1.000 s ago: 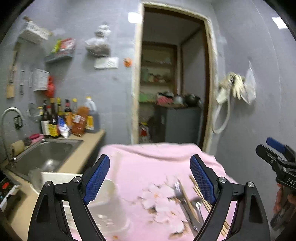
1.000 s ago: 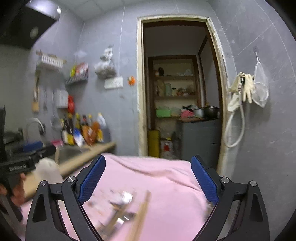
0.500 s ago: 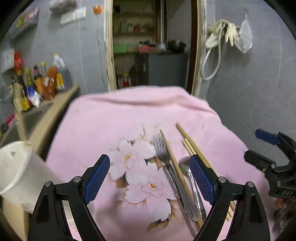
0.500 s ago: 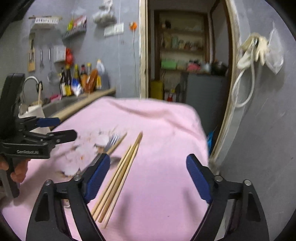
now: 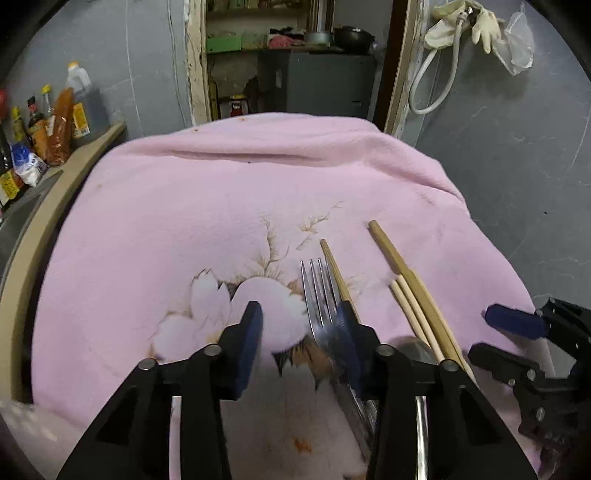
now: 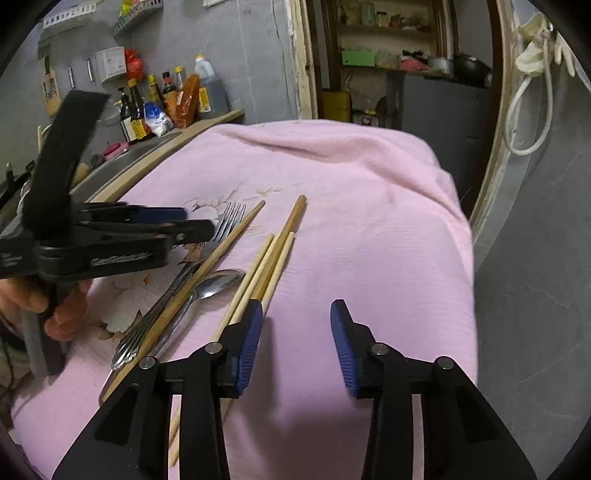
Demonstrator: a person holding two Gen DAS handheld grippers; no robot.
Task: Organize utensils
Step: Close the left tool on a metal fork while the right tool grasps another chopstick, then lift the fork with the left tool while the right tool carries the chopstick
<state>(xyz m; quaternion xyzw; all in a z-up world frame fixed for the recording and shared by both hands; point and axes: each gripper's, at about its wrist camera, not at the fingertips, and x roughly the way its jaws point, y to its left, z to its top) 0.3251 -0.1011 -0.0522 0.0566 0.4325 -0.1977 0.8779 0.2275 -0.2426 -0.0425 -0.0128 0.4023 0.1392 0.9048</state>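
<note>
Your left gripper (image 5: 299,328) hangs low over the pink floral cloth (image 5: 229,206), its blue-padded fingers (image 5: 251,332) parted with nothing between them. The right-hand pad sits directly over the neck of the fork (image 5: 317,291); whether it touches the metal cannot be told from this angle.

Your right gripper (image 6: 297,332) is also parted and holds nothing. It stands over bare cloth, with its left pad (image 6: 249,339) just above the near ends of the bundled chopsticks (image 6: 275,254).

The utensils lie together on the cloth, roughly parallel, pointing away from you:
- The fork lies furthest left, tines toward the far edge, its patterned handle end visible in the right wrist view.
- A single chopstick (image 5: 334,269) lies just beside the fork on its right, touching or nearly touching along the handle.
- The spoon (image 6: 218,280) lies bowl up between that single chopstick and the bundle; in the left wrist view it is largely hidden behind your gripper.
- Three chopsticks lie side by side as a bundle to the right, the darker, longer one reaching furthest forward.

In the right wrist view your left gripper shows at the left edge, held in your hand (image 6: 55,306) above the fork's tines. In the left wrist view your right gripper shows at the lower right, beside the bundle.

Behind the cloth, sauce bottles (image 6: 162,99) stand on the counter (image 5: 48,206) by the sink (image 6: 122,162), and an open doorway (image 5: 295,59) leads to a shelved room. A hose and gloves (image 5: 461,22) hang on the grey wall at right.
</note>
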